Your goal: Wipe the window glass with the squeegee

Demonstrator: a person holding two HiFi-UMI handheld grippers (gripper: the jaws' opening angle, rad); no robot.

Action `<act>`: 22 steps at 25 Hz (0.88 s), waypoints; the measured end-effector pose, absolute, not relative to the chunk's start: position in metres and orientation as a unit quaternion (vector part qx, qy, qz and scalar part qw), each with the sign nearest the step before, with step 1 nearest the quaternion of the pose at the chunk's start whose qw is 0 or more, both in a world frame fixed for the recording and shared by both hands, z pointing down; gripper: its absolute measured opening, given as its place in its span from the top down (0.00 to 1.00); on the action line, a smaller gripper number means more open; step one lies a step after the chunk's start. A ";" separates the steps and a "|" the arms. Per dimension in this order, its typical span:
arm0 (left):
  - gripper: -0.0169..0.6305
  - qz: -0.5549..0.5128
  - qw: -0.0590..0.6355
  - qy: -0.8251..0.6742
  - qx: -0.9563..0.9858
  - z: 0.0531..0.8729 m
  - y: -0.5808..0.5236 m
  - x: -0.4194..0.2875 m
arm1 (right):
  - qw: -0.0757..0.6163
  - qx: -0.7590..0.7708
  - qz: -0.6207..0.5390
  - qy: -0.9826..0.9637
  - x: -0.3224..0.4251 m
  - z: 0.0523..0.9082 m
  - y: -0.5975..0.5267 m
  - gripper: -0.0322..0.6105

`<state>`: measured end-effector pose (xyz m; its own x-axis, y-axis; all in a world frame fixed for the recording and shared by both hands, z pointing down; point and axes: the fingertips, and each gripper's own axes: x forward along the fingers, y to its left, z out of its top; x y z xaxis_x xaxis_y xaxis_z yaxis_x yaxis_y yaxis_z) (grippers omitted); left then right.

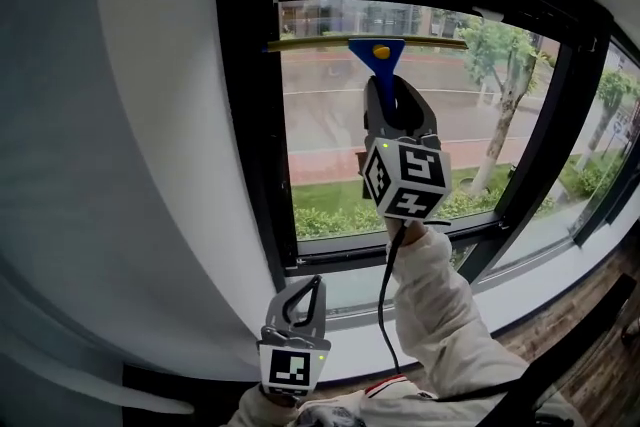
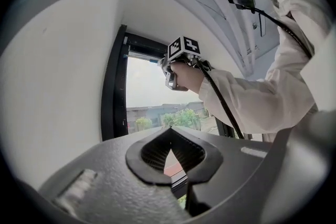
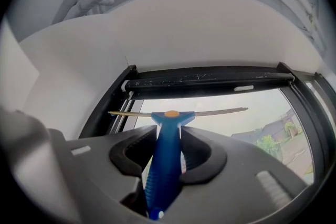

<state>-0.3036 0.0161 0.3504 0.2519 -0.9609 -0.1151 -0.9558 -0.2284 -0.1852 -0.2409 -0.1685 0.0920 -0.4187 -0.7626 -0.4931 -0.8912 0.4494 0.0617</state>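
The squeegee (image 1: 378, 55) has a blue handle and a long thin blade. Its blade lies level against the window glass (image 1: 400, 145), just under the black top frame. My right gripper (image 1: 397, 107) is raised and shut on the handle from below. In the right gripper view the blue handle (image 3: 164, 165) runs up between the pads to the blade (image 3: 210, 111). My left gripper (image 1: 316, 283) hangs low in front of the sill, shut with nothing in it. The left gripper view shows its closed jaws (image 2: 170, 130) and the right gripper's marker cube (image 2: 184, 49) up by the glass (image 2: 149, 94).
A black window frame (image 1: 245, 115) borders the pane, with a white wall (image 1: 150, 175) to its left. A white sill (image 1: 440, 290) runs below. A black mullion (image 1: 545, 135) separates another pane on the right. Wooden floor (image 1: 600, 345) shows at the lower right. A black cable (image 1: 384, 315) trails from the right gripper.
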 end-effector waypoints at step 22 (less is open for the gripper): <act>0.97 -0.010 0.104 0.620 -0.777 0.348 -0.003 -0.304 | 0.219 -0.512 0.142 0.818 -0.244 0.074 -0.215 0.72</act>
